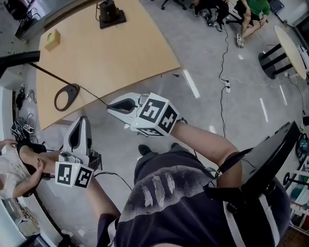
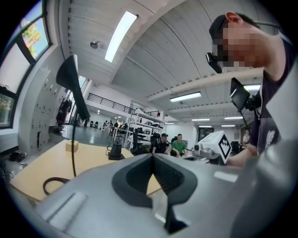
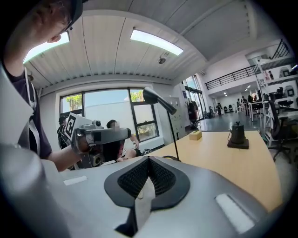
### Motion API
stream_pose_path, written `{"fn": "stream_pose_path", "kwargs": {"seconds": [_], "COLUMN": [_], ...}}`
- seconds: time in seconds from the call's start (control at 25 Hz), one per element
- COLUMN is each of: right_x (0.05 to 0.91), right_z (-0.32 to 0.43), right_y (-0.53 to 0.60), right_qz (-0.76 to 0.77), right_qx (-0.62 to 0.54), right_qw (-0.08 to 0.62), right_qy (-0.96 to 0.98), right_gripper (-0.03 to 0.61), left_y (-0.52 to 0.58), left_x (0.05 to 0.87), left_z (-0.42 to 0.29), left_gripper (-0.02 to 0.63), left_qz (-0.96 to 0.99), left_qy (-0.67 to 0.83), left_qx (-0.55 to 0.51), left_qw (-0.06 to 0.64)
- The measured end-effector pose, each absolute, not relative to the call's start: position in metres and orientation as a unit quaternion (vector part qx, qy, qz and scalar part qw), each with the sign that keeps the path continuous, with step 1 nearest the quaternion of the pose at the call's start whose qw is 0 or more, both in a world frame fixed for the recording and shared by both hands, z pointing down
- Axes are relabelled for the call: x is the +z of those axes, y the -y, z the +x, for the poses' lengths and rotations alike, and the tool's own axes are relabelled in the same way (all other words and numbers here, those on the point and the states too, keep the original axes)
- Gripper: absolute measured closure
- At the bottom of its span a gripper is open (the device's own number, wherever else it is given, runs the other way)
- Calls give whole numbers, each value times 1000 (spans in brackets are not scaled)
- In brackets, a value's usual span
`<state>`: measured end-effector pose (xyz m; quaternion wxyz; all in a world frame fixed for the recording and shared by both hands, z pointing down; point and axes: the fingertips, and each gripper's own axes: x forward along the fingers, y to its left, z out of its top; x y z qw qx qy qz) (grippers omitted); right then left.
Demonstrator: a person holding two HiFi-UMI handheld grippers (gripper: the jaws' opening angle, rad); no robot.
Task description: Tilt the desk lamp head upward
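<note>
Both my hand-held grippers are fully closed and empty: left, right, off the surface's near edge. On it: one lamp left, one yellow box, one black stand far.

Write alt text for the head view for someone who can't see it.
Seen from above, a person holds a left gripper and a right gripper, both shut and empty, short of a wooden table bearing a desk lamp, a small box and a black stand.
</note>
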<state>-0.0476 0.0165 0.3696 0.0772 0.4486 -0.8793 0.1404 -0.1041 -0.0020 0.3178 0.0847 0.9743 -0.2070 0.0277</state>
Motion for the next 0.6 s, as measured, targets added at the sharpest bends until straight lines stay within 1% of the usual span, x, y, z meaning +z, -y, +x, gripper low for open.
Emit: {"fn": "stream_pose_path", "kwargs": {"seconds": [0.12,0.32,0.44,0.6], "right_x": [369,361,369,392], "right_z": [-12,46,72,102], "right_y": [-48,-99,-134,-186], "right_qz": [463,482,480,474], "right_qx": [146,153,185,208], "right_qw": [55,11,-20,-44], "right_qy": [873,863,857,854], "right_gripper": [580,580,580,580], "left_y": [-38,-88,-121,-180], "left_x": [321,303,319,350], "left_z": [-59,1,30,66], "left_gripper": [611,611,611,611], "left_qz": [980,984,982,980], "left_qy": [176,159,157,147], "left_qx": [43,42,73,106], "left_qw": [82,73,80,76]}}
